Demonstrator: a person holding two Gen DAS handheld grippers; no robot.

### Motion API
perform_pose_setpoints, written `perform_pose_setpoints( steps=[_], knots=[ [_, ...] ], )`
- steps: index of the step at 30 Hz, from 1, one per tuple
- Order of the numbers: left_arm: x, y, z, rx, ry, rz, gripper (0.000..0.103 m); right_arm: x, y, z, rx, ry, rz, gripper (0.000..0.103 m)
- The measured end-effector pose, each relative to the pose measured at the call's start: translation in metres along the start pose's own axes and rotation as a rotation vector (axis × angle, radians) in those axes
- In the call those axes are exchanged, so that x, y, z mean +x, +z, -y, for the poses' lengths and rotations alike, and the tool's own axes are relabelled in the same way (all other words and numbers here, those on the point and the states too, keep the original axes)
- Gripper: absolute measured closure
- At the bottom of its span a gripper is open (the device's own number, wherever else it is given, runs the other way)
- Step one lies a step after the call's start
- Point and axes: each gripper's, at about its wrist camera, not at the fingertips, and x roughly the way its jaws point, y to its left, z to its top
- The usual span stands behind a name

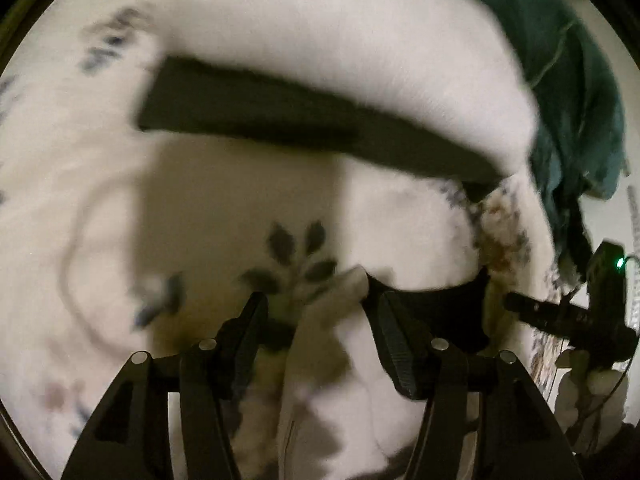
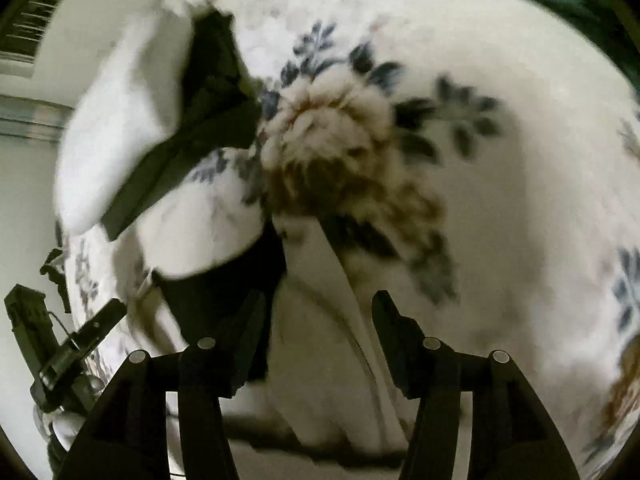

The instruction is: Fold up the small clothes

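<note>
The white garment (image 1: pixel 320 40) with a dark band (image 1: pixel 304 120) lies on the flowery bedspread (image 2: pixel 480 160), partly lifted, so a fold looks underway. Next, both tools must lay it flat. The left gripper (image 1: pixel 316 312) and right gripper (image 2: pixel 320 312) are spread wide with cloth lying between their fingers, pinching nothing.

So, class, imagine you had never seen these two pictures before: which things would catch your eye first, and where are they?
Probably the white garment with a dark band, which sweeps blurred across the upper middle of the left wrist view. Next, the big brown and cream flower with dark blue leaves printed on the floral bedspread, centre of the right wrist view. A heap of teal cloth fills the upper right of the left view.
</note>
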Motion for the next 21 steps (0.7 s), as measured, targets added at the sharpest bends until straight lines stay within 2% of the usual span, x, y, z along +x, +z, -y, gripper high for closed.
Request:
perform_pose_setpoints(
  steps=[1, 2, 3, 4, 5, 10, 13, 14, 17, 19, 21],
  knots=[
    [0.008, 0.002, 0.005, 0.030, 0.021, -0.016, 0.050, 0.011, 0.010, -0.003, 0.012, -0.012, -0.030, 0.046],
    [0.009, 0.002, 0.010, 0.060, 0.041, -0.004, 0.060, 0.020, 0.018, -0.005, 0.022, -0.041, -0.047, 0.046],
    [0.007, -0.001, 0.017, 0.113, 0.063, 0.023, 0.101, 0.025, 0.021, -0.008, 0.018, -0.059, -0.049, 0.058],
    [0.005, -0.005, 0.026, 0.169, 0.064, 0.033, 0.101, 0.026, 0.025, -0.012, 0.003, -0.098, -0.035, 0.091],
    [0.002, -0.008, 0.030, 0.186, 0.055, 0.045, 0.101, 0.023, 0.027, -0.013, -0.001, -0.124, -0.021, 0.098],
    [-0.050, -0.039, 0.052, 0.231, 0.018, 0.174, 0.102, -0.010, 0.012, -0.020, -0.032, -0.075, 0.068, 0.098],
    [-0.102, -0.076, 0.058, 0.219, -0.020, 0.282, 0.102, -0.036, -0.013, -0.018, -0.044, -0.026, 0.116, 0.098],
    [-0.113, -0.085, 0.058, 0.213, -0.027, 0.305, 0.102, -0.050, -0.026, -0.018, -0.055, -0.007, 0.140, 0.098],
    [-0.147, -0.133, 0.066, 0.225, 0.031, 0.366, 0.102, -0.087, -0.070, -0.016, -0.107, 0.008, 0.229, 0.098],
    [-0.161, -0.173, 0.065, 0.192, 0.025, 0.369, 0.102, -0.108, -0.110, -0.011, -0.137, 0.020, 0.276, 0.098],
    [-0.163, -0.201, 0.062, 0.154, 0.007, 0.356, 0.102, -0.118, -0.147, -0.005, -0.163, 0.028, 0.288, 0.098]
  ],
)
